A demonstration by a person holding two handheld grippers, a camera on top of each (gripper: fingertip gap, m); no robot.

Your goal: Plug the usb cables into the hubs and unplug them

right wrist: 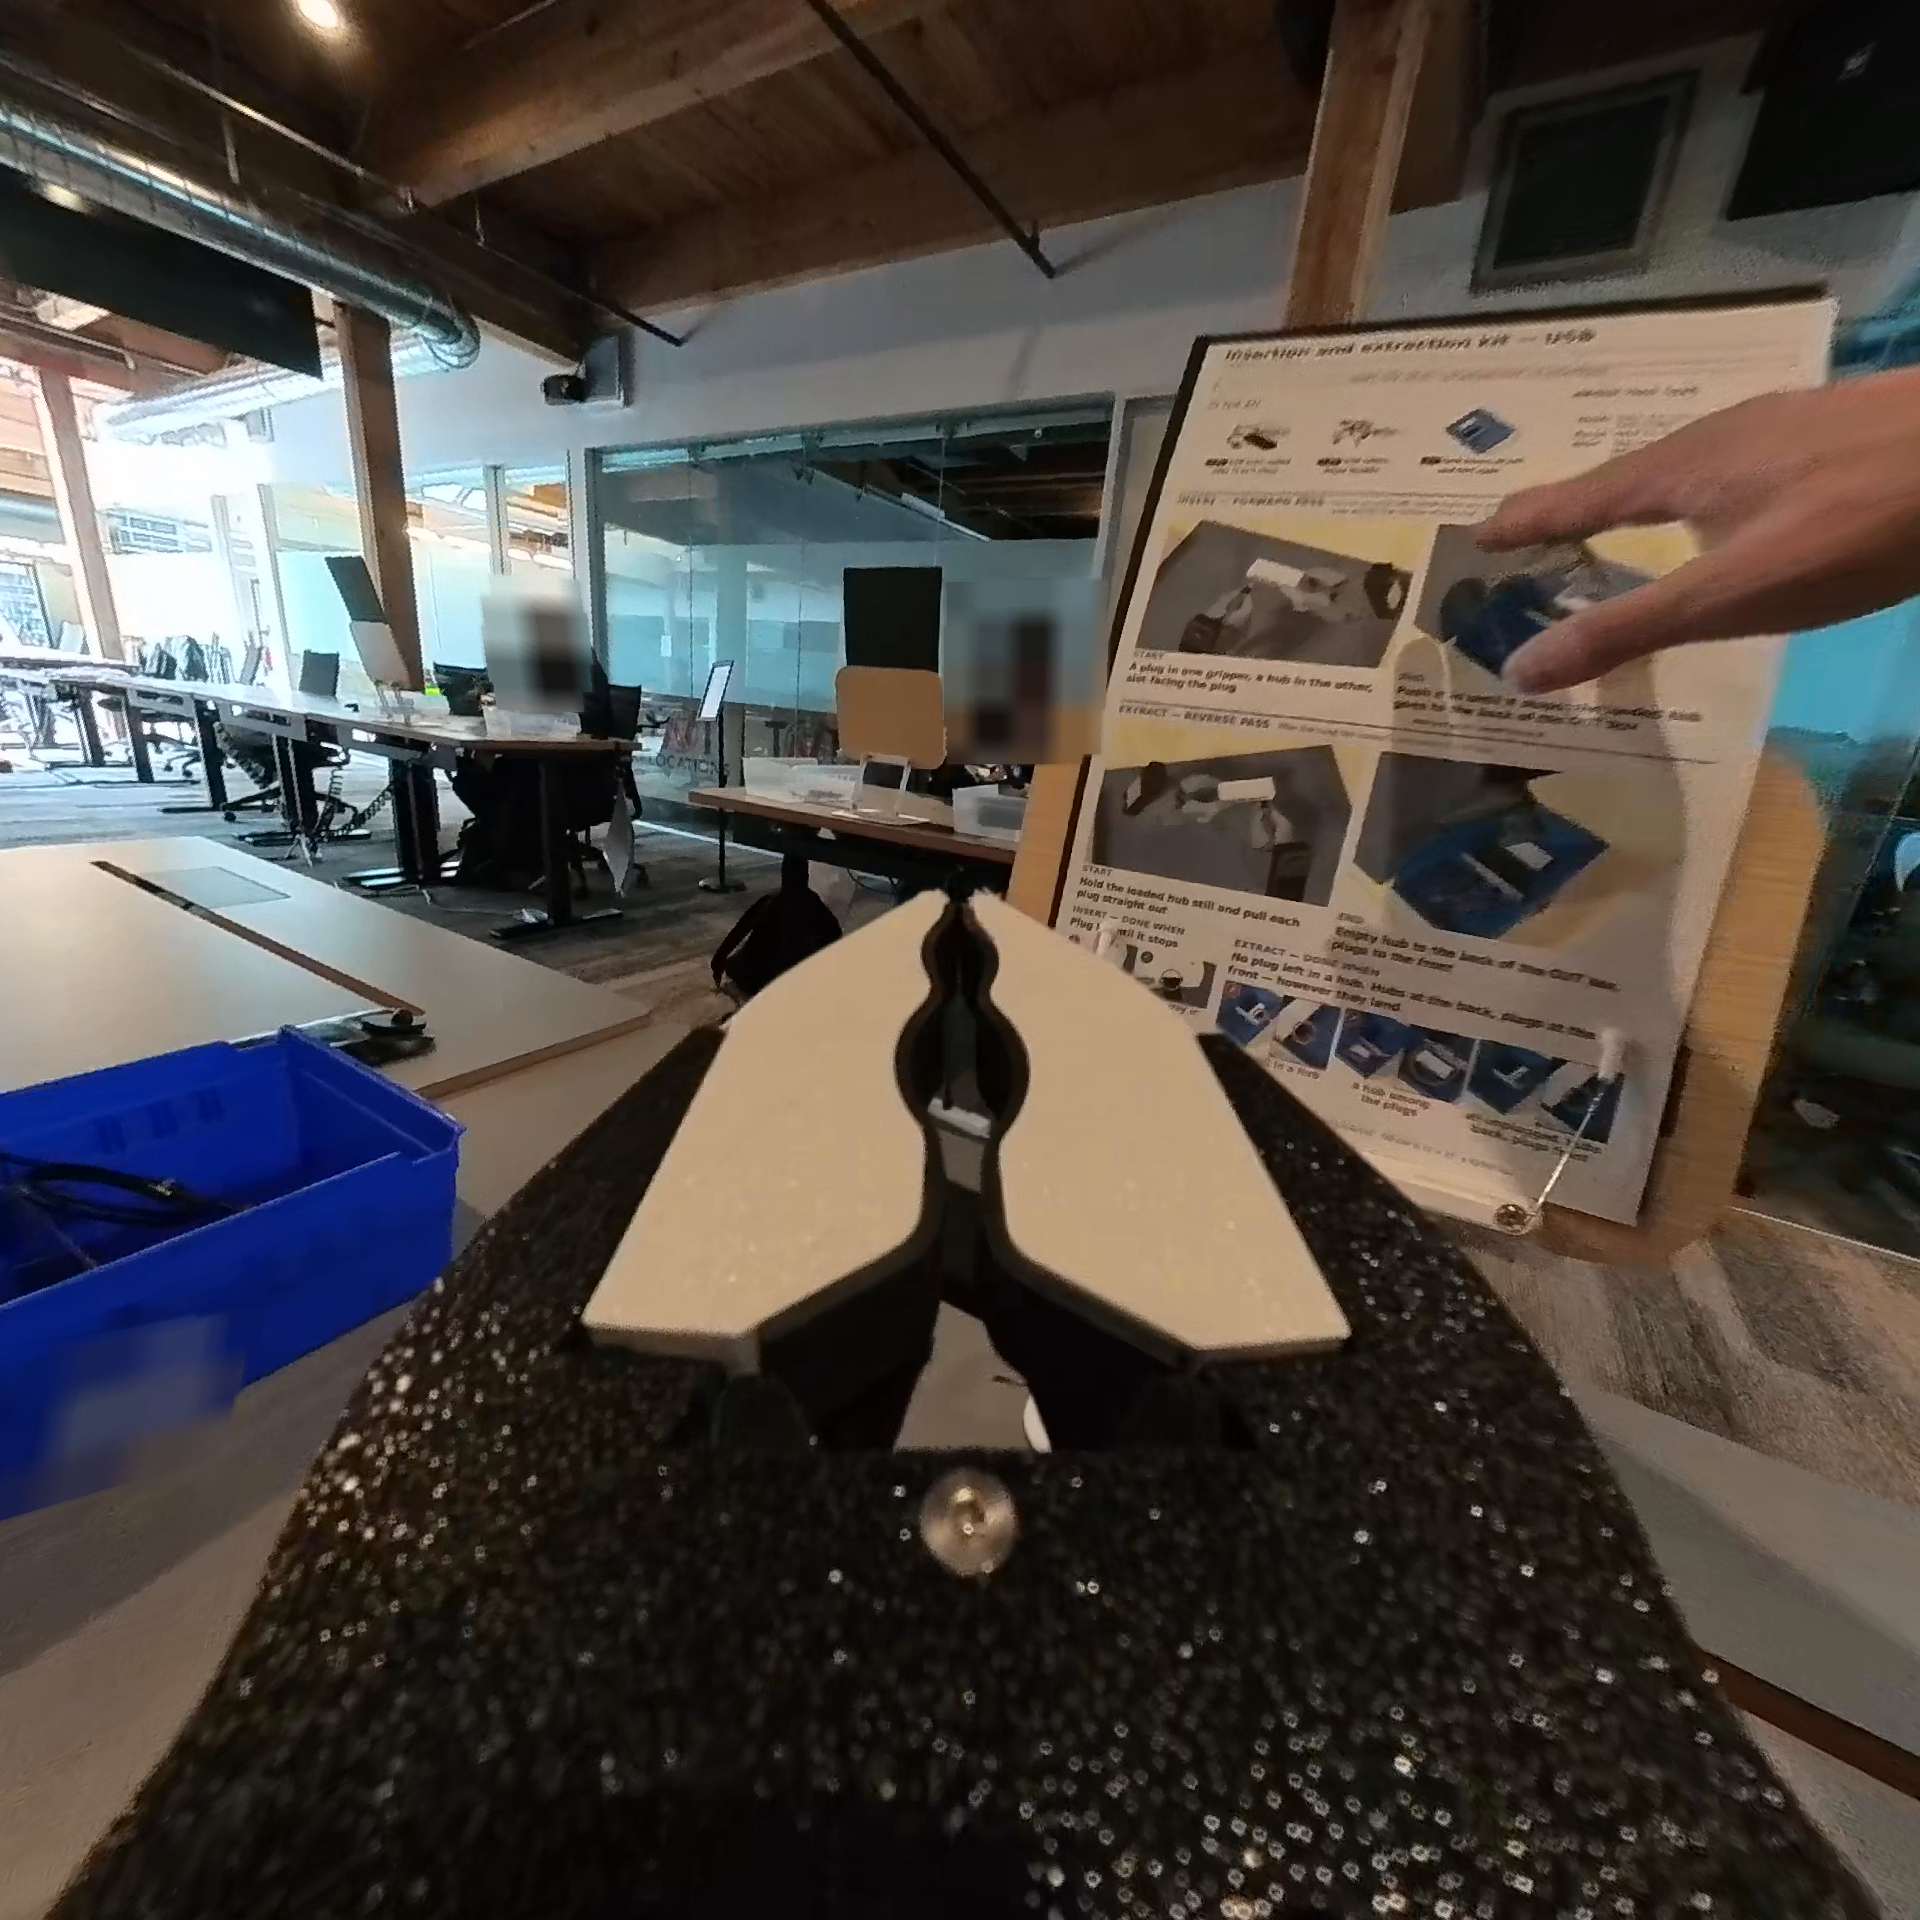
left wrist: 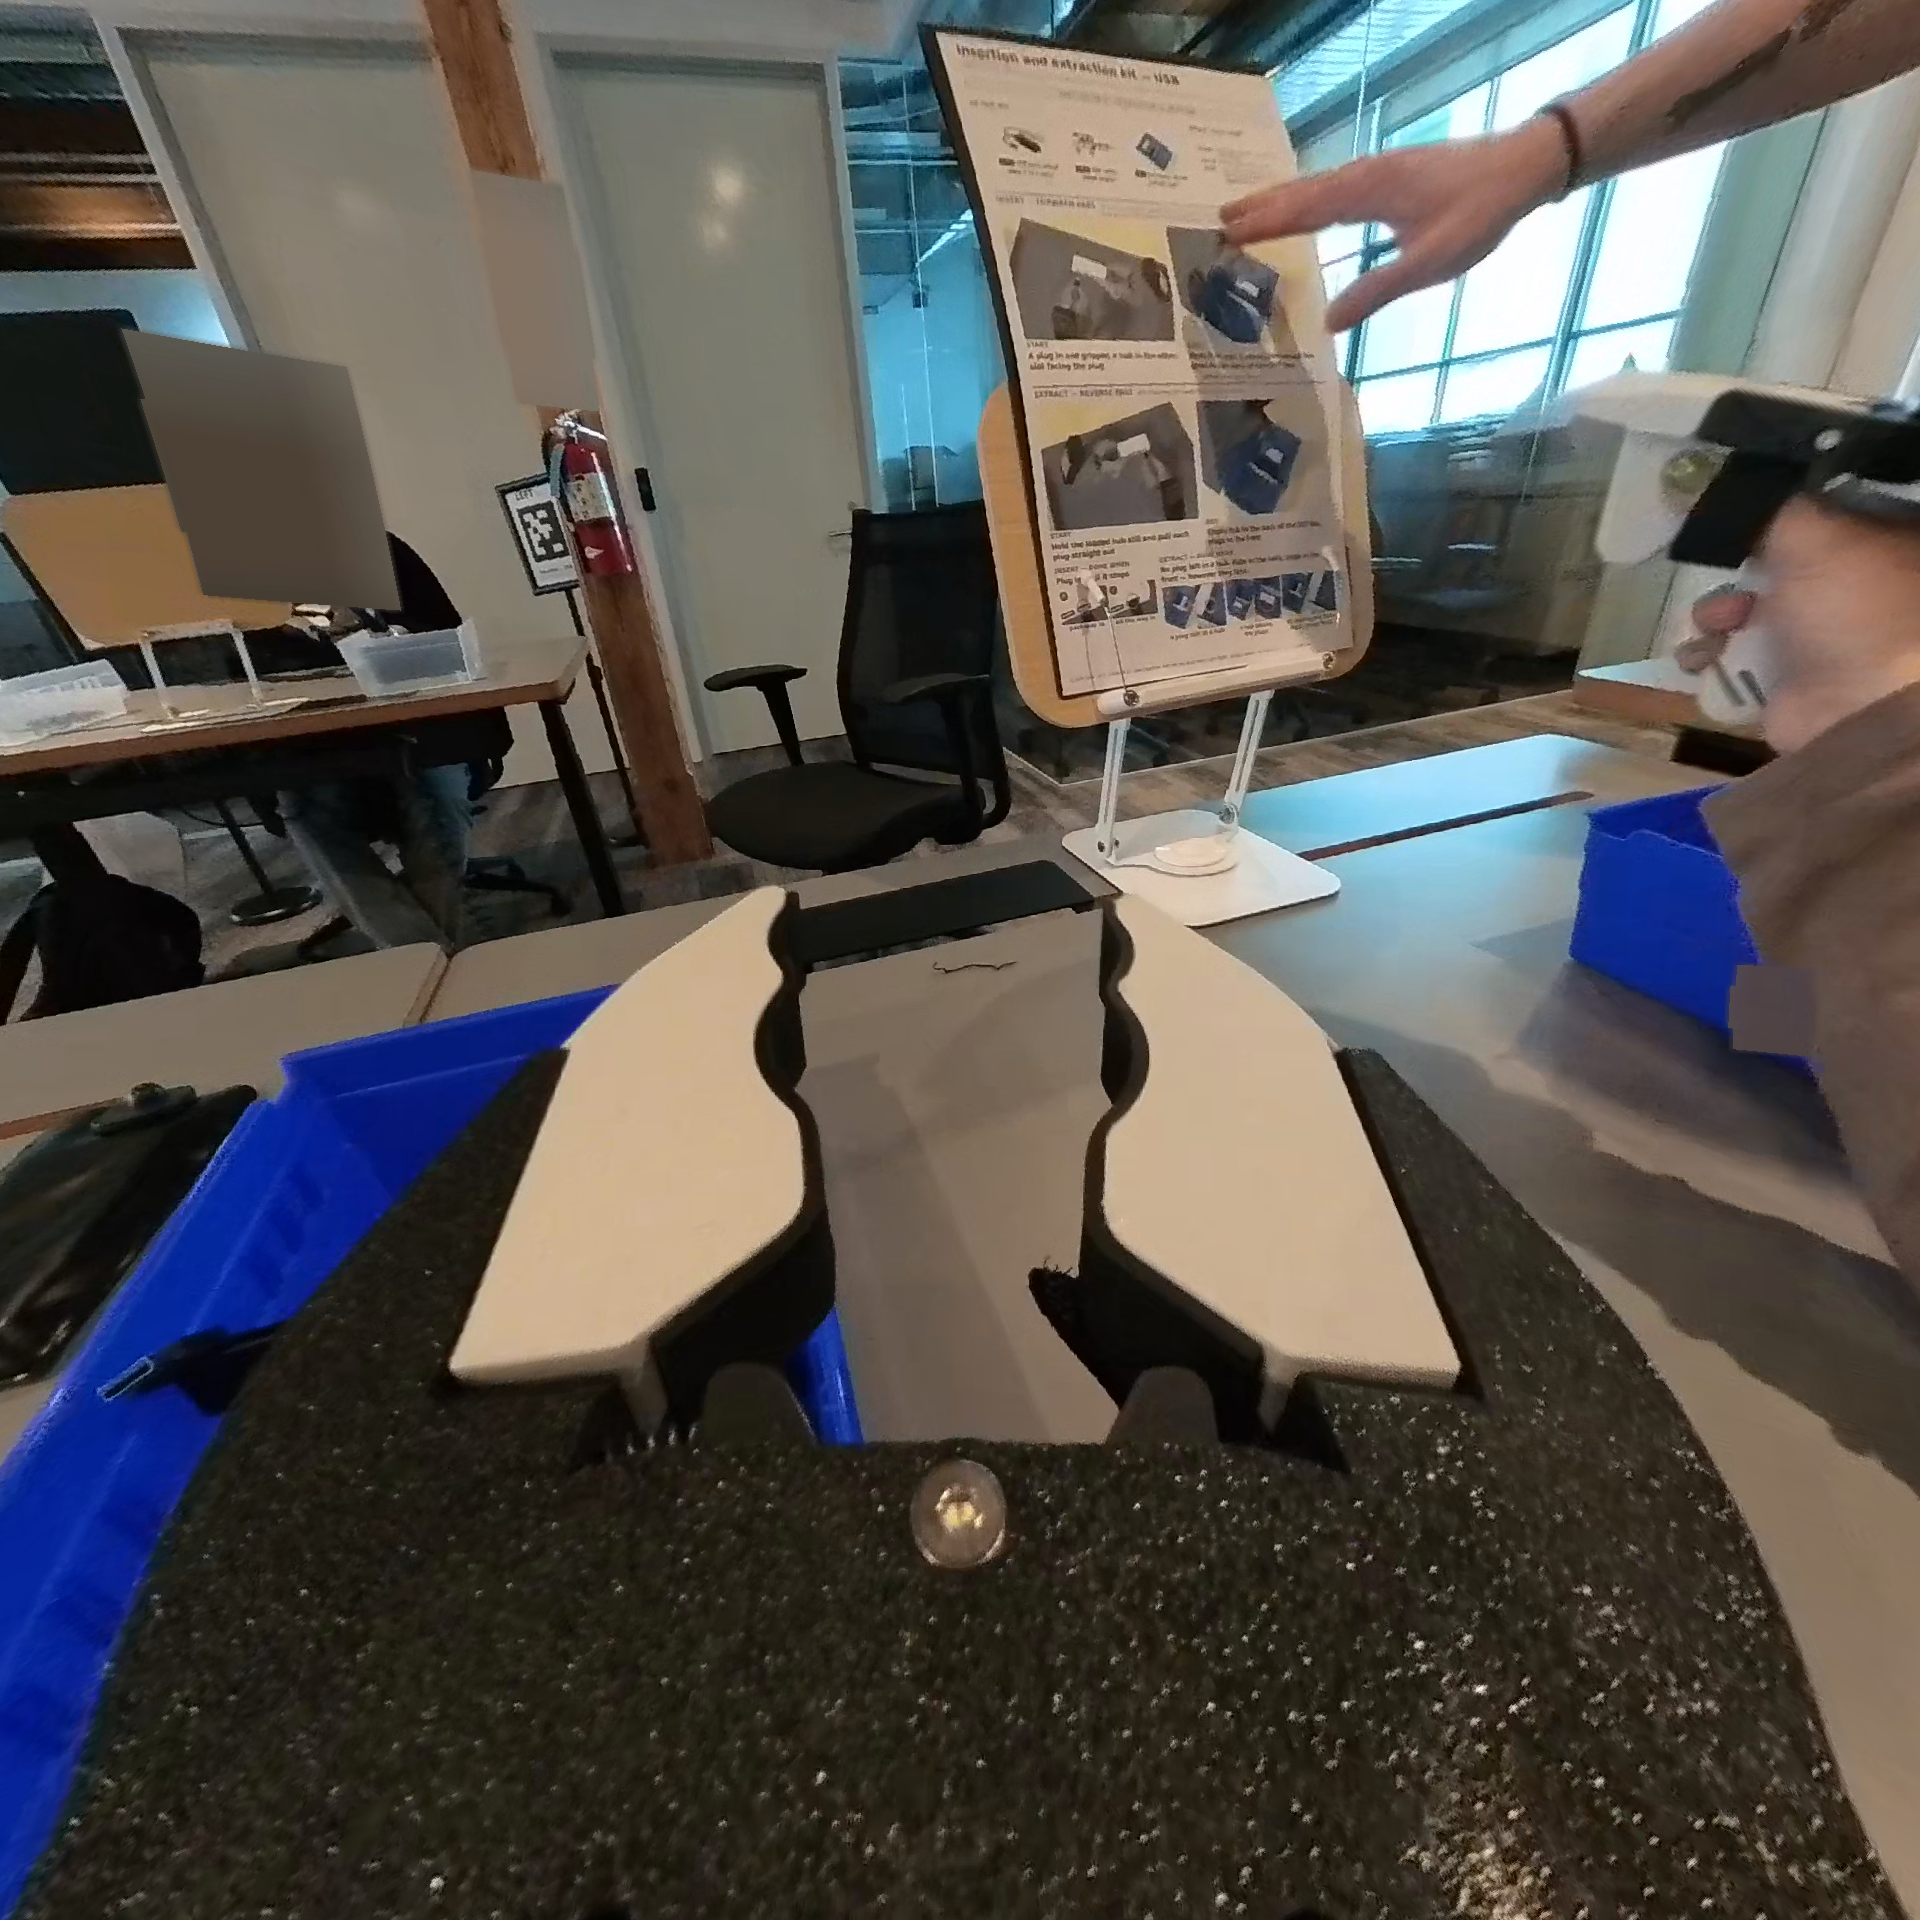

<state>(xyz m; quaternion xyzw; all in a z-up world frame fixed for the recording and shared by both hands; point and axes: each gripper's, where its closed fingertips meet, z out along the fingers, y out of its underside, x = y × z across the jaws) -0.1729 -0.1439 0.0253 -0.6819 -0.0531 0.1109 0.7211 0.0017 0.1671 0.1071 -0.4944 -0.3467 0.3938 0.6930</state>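
left gripper [left wrist: 948, 940]: jaws wide apart, gripping a black hub [left wrist: 940, 902] at the tips | right gripper [right wrist: 961, 920]: jaws nearly closed on a white USB plug [right wrist: 954, 1117] | blue bin [right wrist: 223, 1164] on counter [right wrist: 208, 935] | hand [right wrist: 1704, 540] touches instruction board [right wrist: 1455, 790]

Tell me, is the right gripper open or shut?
Shut: on the right gripper the fingertips nearly meet, clamping what seems a usb plug.
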